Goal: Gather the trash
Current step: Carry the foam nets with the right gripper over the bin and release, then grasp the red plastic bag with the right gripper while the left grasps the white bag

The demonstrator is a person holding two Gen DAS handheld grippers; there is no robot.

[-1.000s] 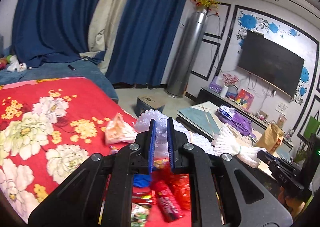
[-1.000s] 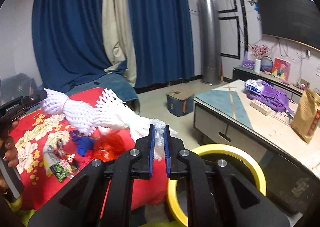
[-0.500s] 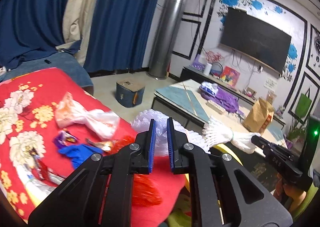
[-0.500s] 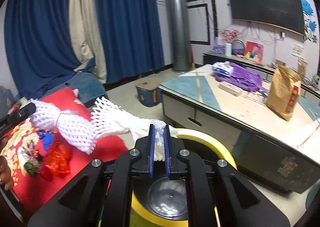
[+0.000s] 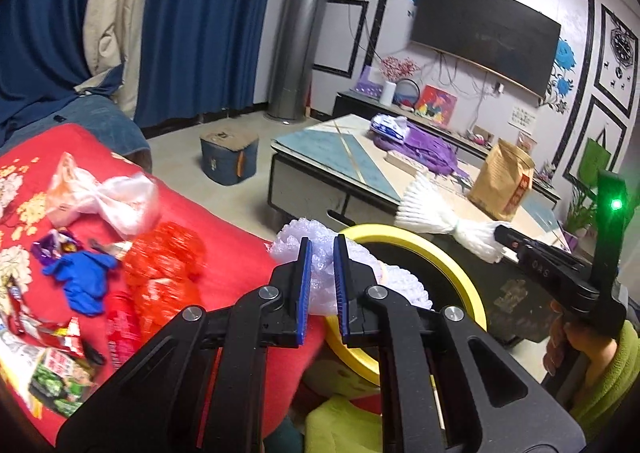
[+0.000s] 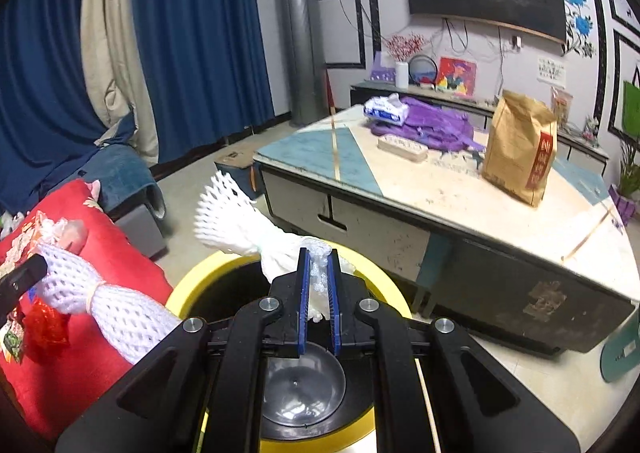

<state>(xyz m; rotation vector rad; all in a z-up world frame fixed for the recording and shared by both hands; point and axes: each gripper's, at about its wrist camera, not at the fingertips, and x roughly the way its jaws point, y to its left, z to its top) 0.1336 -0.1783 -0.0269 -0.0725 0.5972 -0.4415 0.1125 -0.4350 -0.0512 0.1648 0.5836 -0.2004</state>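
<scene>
A wad of bubble wrap (image 5: 320, 273) sits pinched between the blue pads of the left gripper (image 5: 321, 285), held at the rim of the yellow bin (image 5: 420, 253), which stands on the floor against the edge of the red bedspread (image 5: 232, 237). The right gripper (image 6: 317, 293) is clamped on white foam netting (image 6: 236, 209), together with a scrap that looks like bubble wrap, directly above the bin's (image 6: 192, 273) black opening; a clear plastic lid (image 6: 304, 389) lies down inside it. In the right wrist view a second bundle of white netting (image 6: 100, 305), cinched in the middle, is gripped at its far end by the left gripper's black tip (image 6: 24, 273) and hangs over the bin's left rim. In the left wrist view the right gripper (image 5: 504, 235) shows at the far side, its netting (image 5: 432, 209) fanning out above the bin. More trash lies on the bedspread: red plastic mesh (image 5: 164, 265), a blue glove (image 5: 80, 277), a pale plastic bag (image 5: 100, 197), and snack wrappers (image 5: 56, 369) near the lower left. Beyond the bin stands a low table (image 6: 440, 197) carrying a brown paper bag (image 6: 520, 145) and purple bags (image 6: 432, 125).
</scene>
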